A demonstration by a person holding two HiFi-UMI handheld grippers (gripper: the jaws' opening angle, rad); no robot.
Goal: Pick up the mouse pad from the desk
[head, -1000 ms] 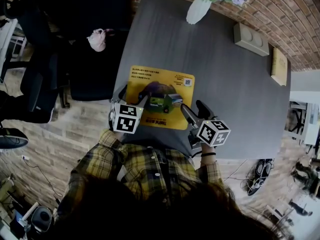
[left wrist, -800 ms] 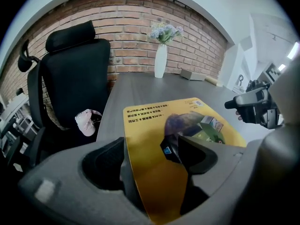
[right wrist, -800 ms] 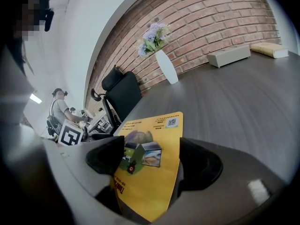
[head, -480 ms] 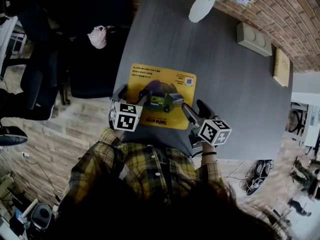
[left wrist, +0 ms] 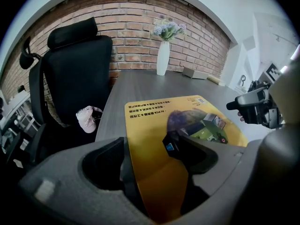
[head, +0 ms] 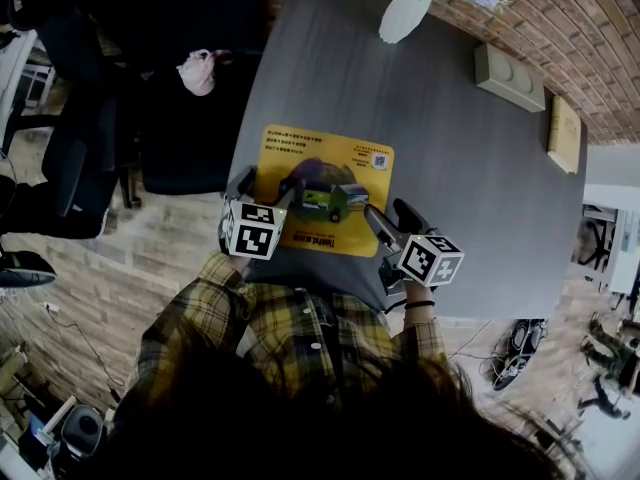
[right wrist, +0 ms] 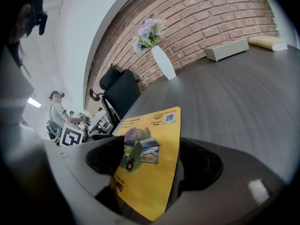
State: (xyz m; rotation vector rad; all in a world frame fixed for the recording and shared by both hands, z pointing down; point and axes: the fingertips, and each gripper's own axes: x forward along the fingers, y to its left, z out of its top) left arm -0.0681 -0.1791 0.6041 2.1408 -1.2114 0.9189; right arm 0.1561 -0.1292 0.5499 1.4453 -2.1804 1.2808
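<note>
A yellow mouse pad [head: 322, 190] with a printed picture lies over the near left part of the dark grey desk [head: 470, 198]. My left gripper [head: 265, 194] is at the pad's near left corner. In the left gripper view the mouse pad [left wrist: 187, 125] runs between the jaws of that gripper [left wrist: 150, 150], which are shut on its edge. My right gripper [head: 388, 221] is at the near right corner. In the right gripper view, the jaws of this gripper [right wrist: 149, 168] clamp the mouse pad [right wrist: 150, 168], and the pad tilts up off the desk.
A white vase of flowers [head: 403, 13] stands at the desk's far edge. A grey box [head: 510, 76] and a tan book [head: 563, 133] lie at the far right. A black office chair [head: 175, 108] with a pink soft toy [head: 198, 71] stands left of the desk.
Both grippers and the mouse pad have shifted slightly away from the person and a little to the right; both grips look the same.
</note>
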